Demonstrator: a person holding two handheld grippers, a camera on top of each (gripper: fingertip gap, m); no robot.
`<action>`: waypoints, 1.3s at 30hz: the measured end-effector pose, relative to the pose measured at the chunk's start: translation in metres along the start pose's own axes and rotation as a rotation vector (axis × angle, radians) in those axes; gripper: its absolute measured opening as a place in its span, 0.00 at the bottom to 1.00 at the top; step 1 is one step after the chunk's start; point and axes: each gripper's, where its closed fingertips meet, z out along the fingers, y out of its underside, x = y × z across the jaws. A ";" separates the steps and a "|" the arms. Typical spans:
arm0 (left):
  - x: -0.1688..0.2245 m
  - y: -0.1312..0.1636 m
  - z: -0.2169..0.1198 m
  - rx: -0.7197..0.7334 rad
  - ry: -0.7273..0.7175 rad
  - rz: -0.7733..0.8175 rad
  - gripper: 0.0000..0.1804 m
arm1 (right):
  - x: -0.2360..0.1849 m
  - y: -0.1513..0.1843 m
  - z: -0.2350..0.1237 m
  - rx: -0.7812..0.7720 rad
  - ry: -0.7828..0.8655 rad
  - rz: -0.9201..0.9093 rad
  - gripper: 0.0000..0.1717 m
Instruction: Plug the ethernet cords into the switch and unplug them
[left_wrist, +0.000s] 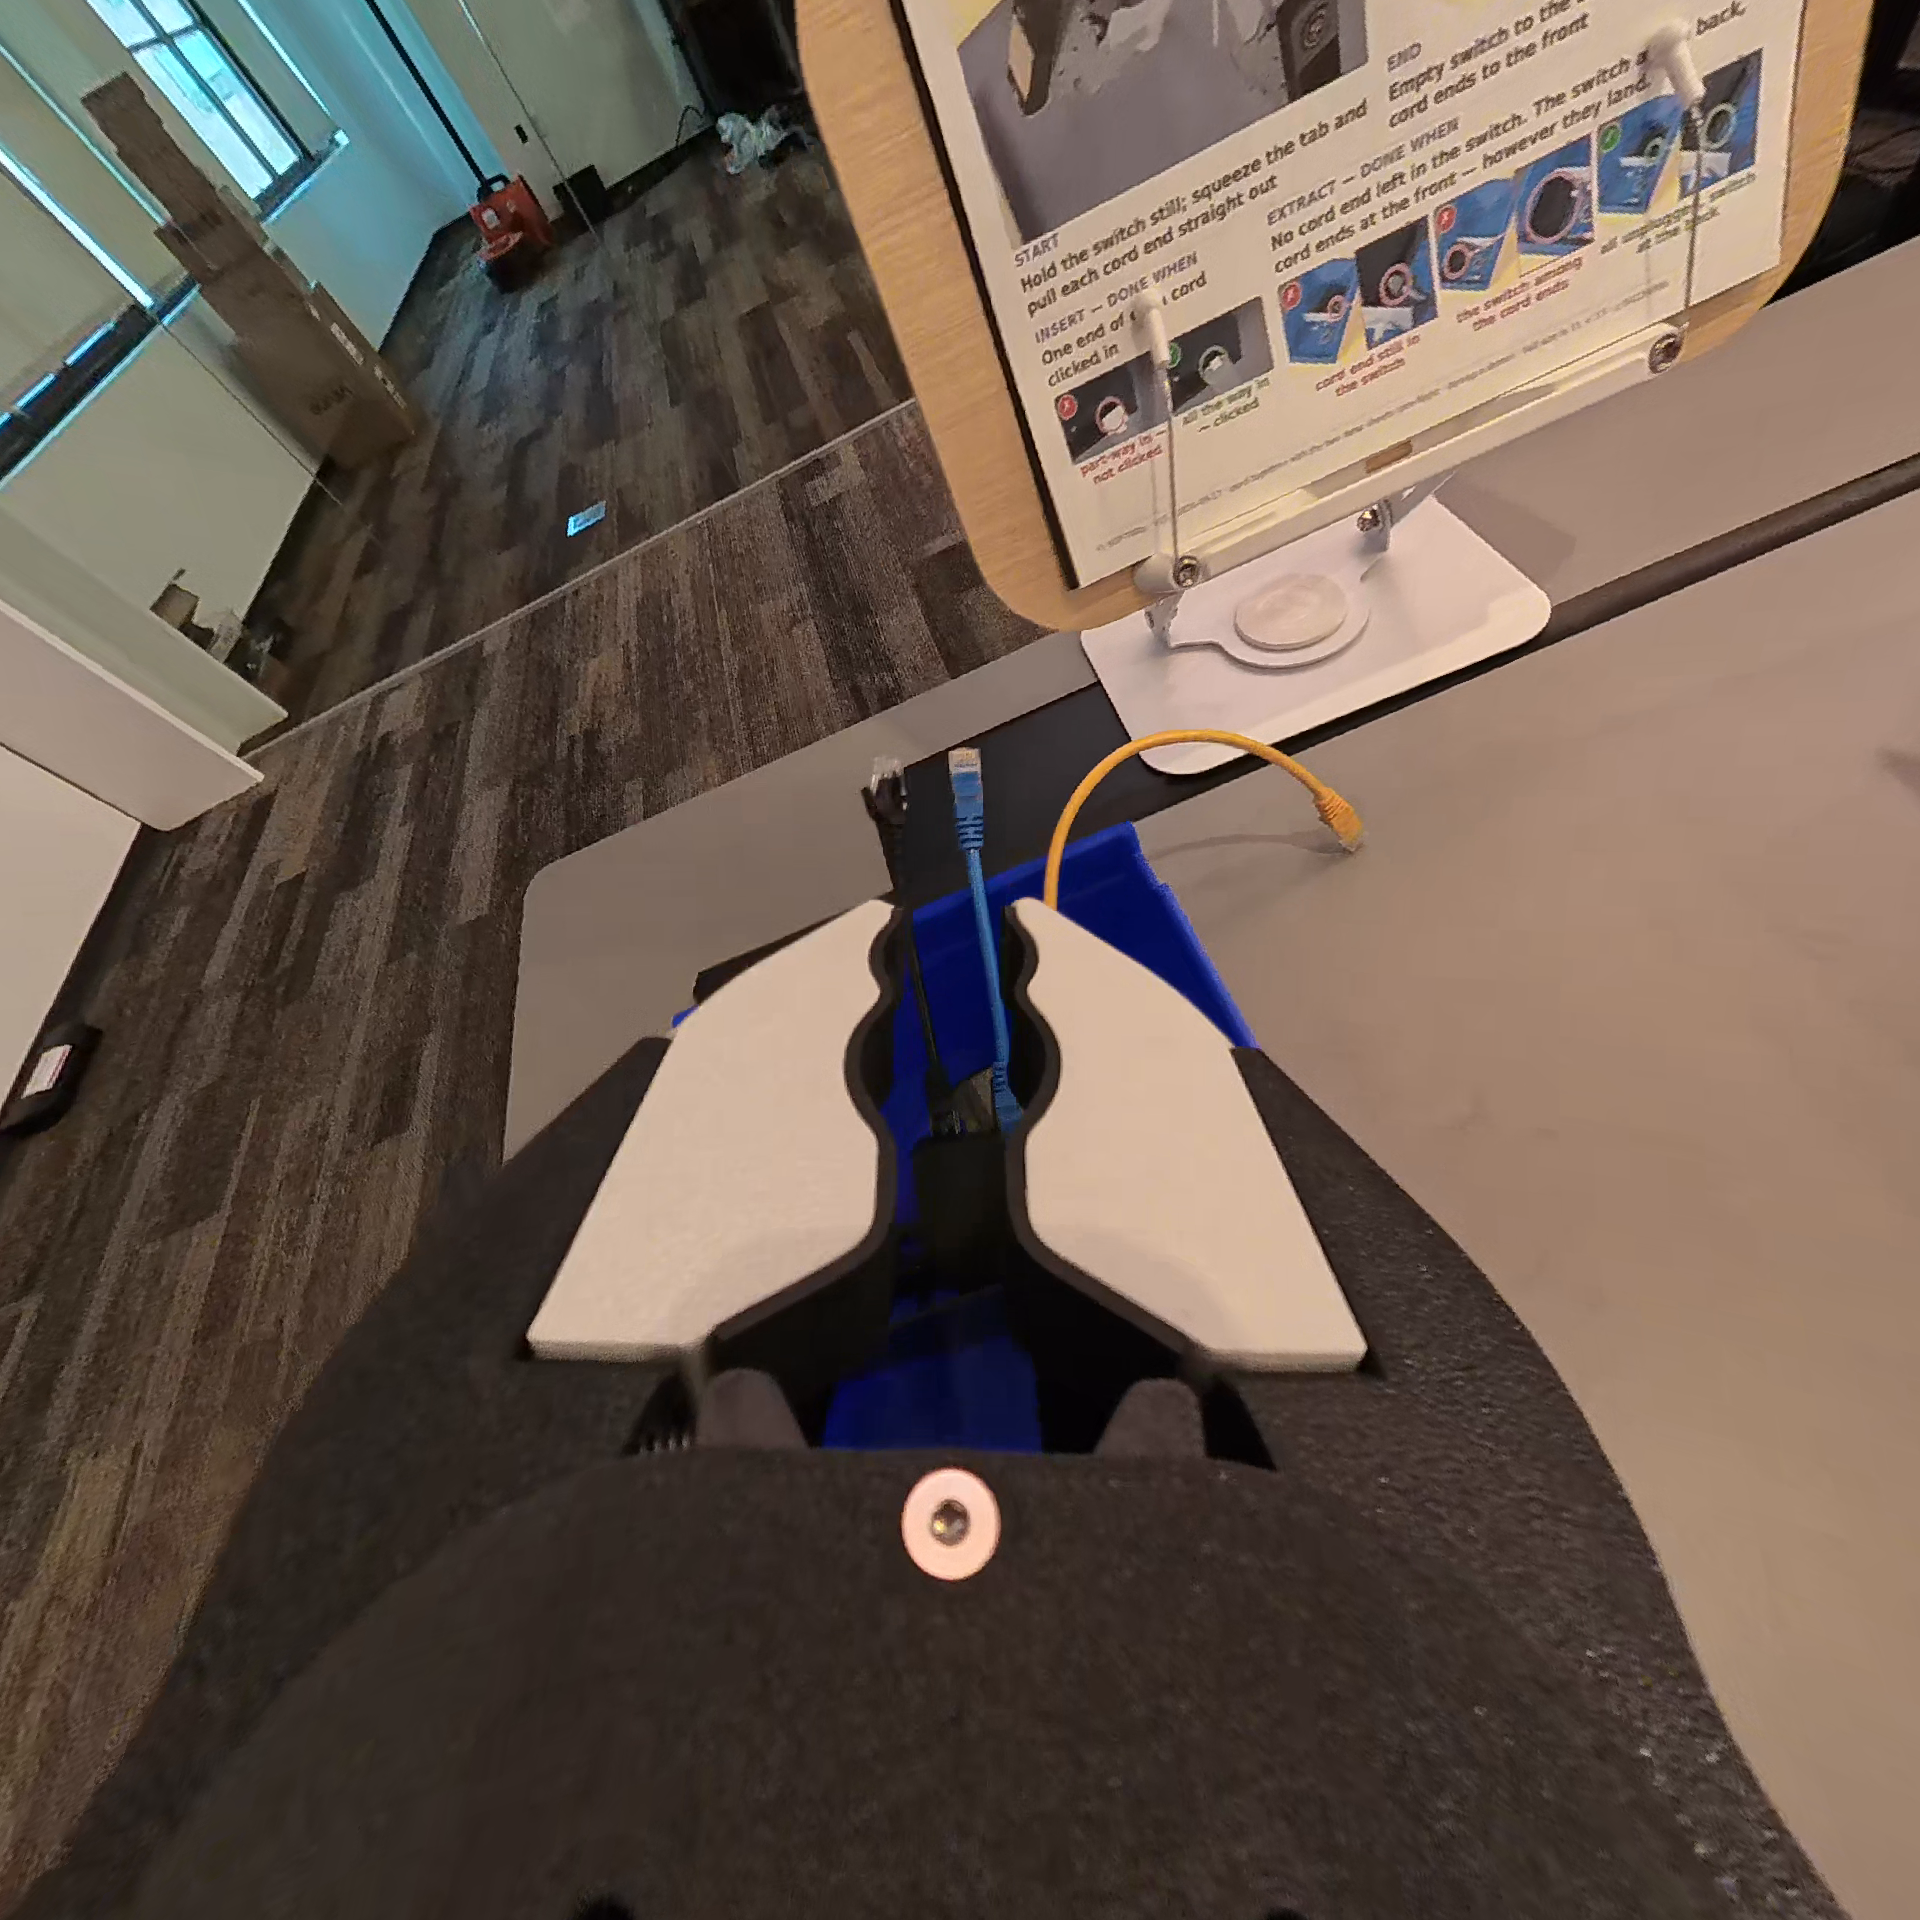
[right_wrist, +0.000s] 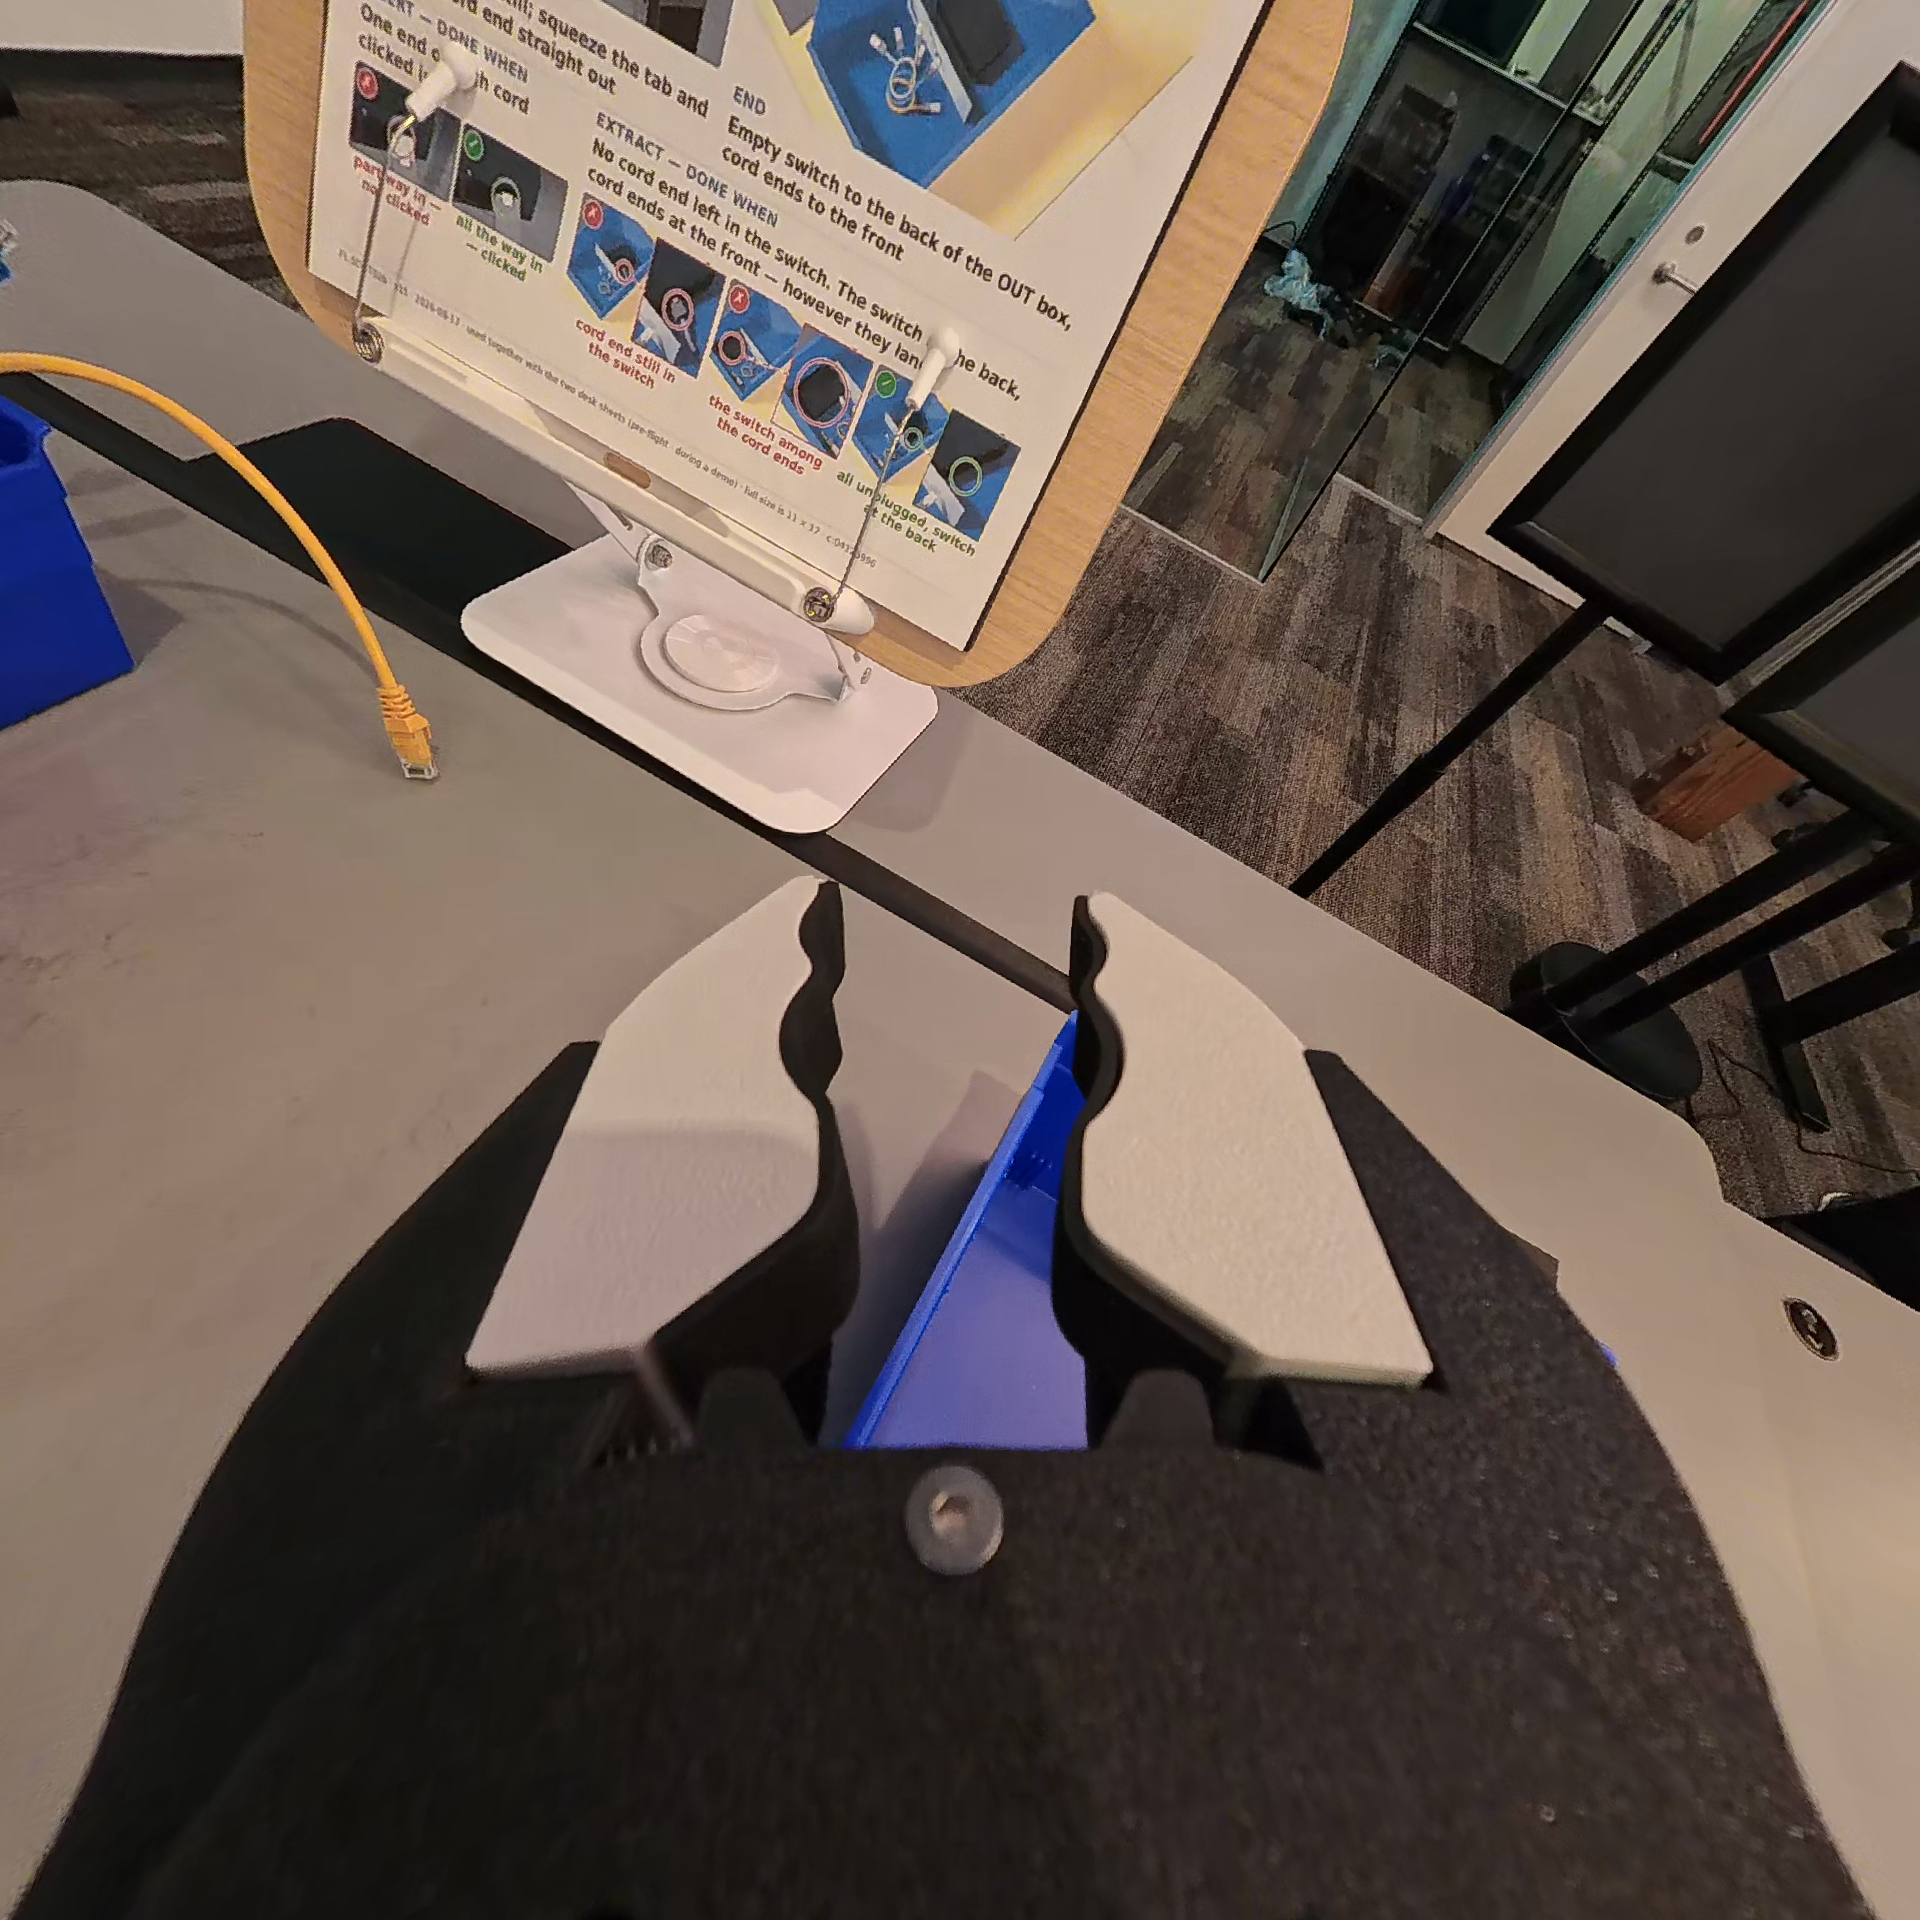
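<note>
The left claw (left_wrist: 951, 914) is gripping the black switch (left_wrist: 961, 1184) over a blue bin (left_wrist: 1132, 914), its jaws narrow. Black (left_wrist: 888, 800), blue (left_wrist: 977, 862) and yellow (left_wrist: 1195, 743) cords are sticking out of it, apparently plugged in, so unplugging seems left. The right claw (right_wrist: 951, 899) is hanging wide and empty over the counter (right_wrist: 260, 987), above a second blue bin (right_wrist: 997, 1299) whose contents are hidden.
</note>
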 end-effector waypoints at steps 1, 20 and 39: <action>-0.003 0.002 -0.001 -0.004 -0.004 -0.008 0.09 | 0.000 0.000 0.000 0.001 0.000 0.000 0.24; -0.007 0.008 -0.003 -0.029 -0.001 -0.021 0.09 | -0.001 0.000 -0.001 0.000 -0.004 0.003 0.24; 0.008 0.031 0.010 -0.080 0.229 -0.128 0.08 | 0.000 0.001 -0.008 -0.011 -0.024 0.018 0.26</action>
